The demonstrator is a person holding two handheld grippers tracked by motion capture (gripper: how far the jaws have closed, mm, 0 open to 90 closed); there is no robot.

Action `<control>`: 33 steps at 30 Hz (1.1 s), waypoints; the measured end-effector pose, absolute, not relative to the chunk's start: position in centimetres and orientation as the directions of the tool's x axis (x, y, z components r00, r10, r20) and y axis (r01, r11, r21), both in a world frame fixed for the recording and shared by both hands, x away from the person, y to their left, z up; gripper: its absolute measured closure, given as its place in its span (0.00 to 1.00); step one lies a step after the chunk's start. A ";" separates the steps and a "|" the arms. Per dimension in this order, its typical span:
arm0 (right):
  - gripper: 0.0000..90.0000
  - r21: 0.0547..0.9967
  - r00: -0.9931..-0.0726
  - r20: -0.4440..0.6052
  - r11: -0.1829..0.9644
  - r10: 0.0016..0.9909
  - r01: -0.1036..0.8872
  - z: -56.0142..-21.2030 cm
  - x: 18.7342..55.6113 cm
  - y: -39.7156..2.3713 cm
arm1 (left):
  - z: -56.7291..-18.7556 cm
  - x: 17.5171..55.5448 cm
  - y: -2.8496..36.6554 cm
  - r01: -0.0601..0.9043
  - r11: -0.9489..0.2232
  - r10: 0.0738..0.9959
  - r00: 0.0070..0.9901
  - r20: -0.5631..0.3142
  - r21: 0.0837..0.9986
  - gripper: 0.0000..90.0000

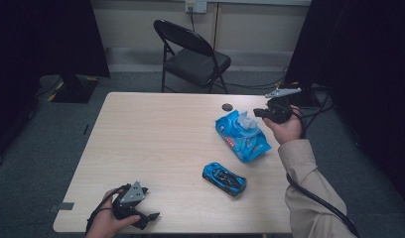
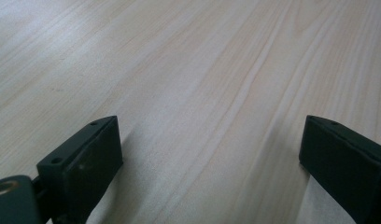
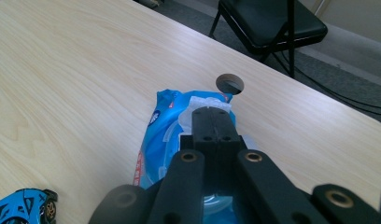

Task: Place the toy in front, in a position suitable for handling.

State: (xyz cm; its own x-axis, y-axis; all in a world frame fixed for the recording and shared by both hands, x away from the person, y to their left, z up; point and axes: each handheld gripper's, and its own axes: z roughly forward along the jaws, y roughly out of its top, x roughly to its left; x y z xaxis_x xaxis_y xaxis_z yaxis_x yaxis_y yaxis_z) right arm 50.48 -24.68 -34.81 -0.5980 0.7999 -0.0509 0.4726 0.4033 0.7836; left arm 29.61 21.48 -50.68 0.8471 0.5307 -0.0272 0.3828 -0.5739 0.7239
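The right claw (image 1: 260, 112) is fully closed, its two black jaws pressed together on what appears to be the tip of a white wet wipe (image 1: 246, 119) standing up from the dispensing opening of the blue soft plastic wipe pack (image 1: 241, 136); the jaws hide the contact, so the pinch itself is judged, not confirmed. The pack lies flat on the pale wood-grain desk (image 1: 156, 144), directly below and in front of this claw, with its long side running back toward the person's sleeve, which suits an upward pull through the opening. The left claw (image 1: 150, 216) is open, jaws wide apart and empty, resting low over bare desk near the front edge, well apart from the pack; it is not holding the pack down, so the pack may lift with the sheet. The small blue and black toy car (image 1: 224, 179) lies between the two claws, nearer the pack. A round cable hole (image 3: 229, 84) lies just beyond the pack. The desk's right edge is near the right claw; open surface extends to its left.
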 end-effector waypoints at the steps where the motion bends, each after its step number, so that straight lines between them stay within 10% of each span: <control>1: 1.00 0.785 -0.599 -0.050 0.403 0.799 0.471 -34.7 50.4 -24.7 | -50.7 29.6 21.5 0.382 -0.573 0.531 0.847 -0.027 0.725 0.06; 6: 1.00 0.789 -0.589 -0.008 0.367 0.808 0.492 -35.3 50.1 -24.8 | -50.7 29.6 21.5 0.384 -0.573 0.530 0.847 -0.029 0.724 0.06; 15: 0.48 0.749 -0.541 0.062 0.319 0.839 0.581 -38.8 50.8 -24.4 | -50.7 29.6 21.5 0.386 -0.571 0.531 0.847 -0.032 0.724 0.06; 19: 0.52 0.737 -0.536 0.059 0.325 0.842 0.592 -40.0 51.3 -23.6 | -50.7 29.6 21.5 0.386 -0.571 0.532 0.846 -0.031 0.725 0.06; 26: 0.96 0.731 -0.547 0.070 0.330 0.834 0.597 -41.5 52.2 -23.0 | -50.7 29.6 21.5 0.387 -0.572 0.531 0.847 -0.033 0.723 0.06; 33: 1.00 0.755 -0.574 0.032 0.356 0.819 0.551 -40.2 51.6 -23.2 | -50.7 29.6 21.5 0.386 -0.572 0.532 0.846 -0.032 0.724 0.06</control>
State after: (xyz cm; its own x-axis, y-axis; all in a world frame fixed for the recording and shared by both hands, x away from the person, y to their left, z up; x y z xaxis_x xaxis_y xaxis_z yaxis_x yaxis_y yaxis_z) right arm 51.56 -23.18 -40.18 -0.5736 0.8185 0.0325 0.5507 0.3559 0.7551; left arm 29.59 21.46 -50.70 0.8463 0.5318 -0.0318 0.3864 -0.5716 0.7238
